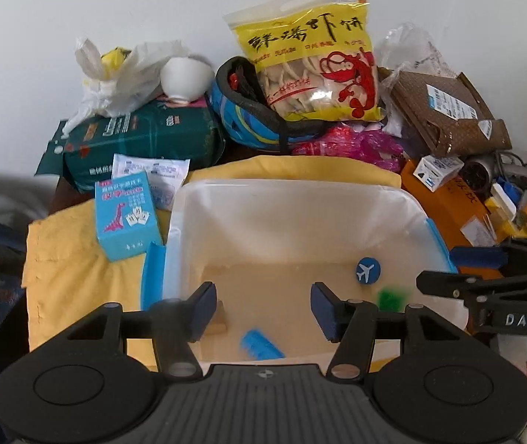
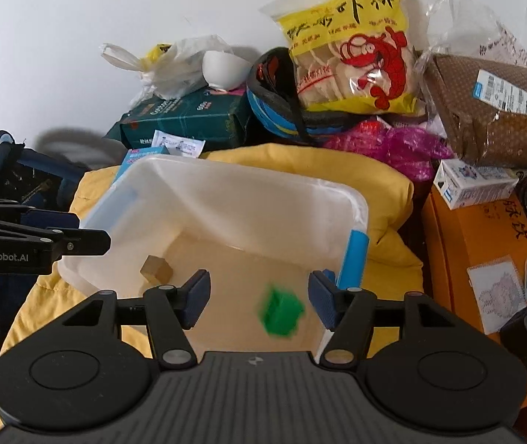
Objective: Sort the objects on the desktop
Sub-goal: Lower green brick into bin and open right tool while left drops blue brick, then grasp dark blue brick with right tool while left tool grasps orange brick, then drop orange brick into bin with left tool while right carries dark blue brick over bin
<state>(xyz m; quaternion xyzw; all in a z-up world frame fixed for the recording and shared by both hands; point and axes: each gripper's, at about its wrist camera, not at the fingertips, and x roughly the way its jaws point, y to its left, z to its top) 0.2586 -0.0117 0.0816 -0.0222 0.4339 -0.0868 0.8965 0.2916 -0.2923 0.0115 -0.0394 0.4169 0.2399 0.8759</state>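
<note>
We hold the left gripper (image 1: 262,309) over the near edge of the translucent bin (image 1: 293,199), its jaws wide and empty. The right gripper (image 2: 259,301) hangs over the same bin from the other side, also wide, gripping nothing. A blurred green block (image 2: 281,313) appears between its fingers, inside the bin, beside a wooden block (image 2: 156,269) and a round airplane badge (image 1: 367,270).
</note>
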